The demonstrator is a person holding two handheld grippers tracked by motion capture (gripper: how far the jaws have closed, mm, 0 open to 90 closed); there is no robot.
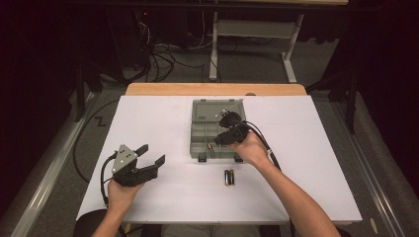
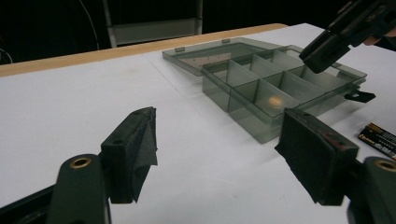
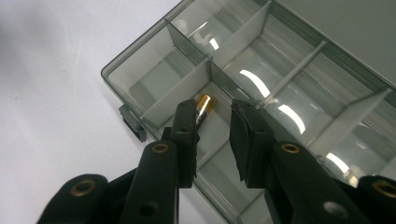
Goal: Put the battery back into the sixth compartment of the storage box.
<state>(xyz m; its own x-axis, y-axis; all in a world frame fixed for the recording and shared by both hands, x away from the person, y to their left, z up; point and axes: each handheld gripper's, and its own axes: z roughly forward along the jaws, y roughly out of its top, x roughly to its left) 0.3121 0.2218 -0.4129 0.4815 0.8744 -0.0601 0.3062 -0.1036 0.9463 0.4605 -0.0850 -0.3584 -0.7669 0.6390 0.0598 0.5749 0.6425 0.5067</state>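
Note:
A grey see-through compartment box (image 1: 193,142) lies open in the middle of the white table, its lid (image 1: 210,107) folded back. One gold-tipped battery (image 3: 205,105) rests in a near compartment (image 3: 154,79) of the box. My right gripper (image 3: 214,111) hangs just over it, open, its left jaw beside the battery and the pads off it. In the high view that right gripper (image 1: 220,140) reaches over the box from the right. Two more batteries (image 1: 229,177) lie side by side on the table in front of the box. My left gripper (image 1: 152,154) is open and holds nothing, at the left.
The table's wooden far edge (image 1: 212,89) runs behind the box. White table surface (image 1: 148,118) stretches left of the box. From the left gripper view, the box (image 2: 243,119) is ahead, the pair of batteries (image 2: 380,137) to its right, and the right gripper (image 2: 312,57) above.

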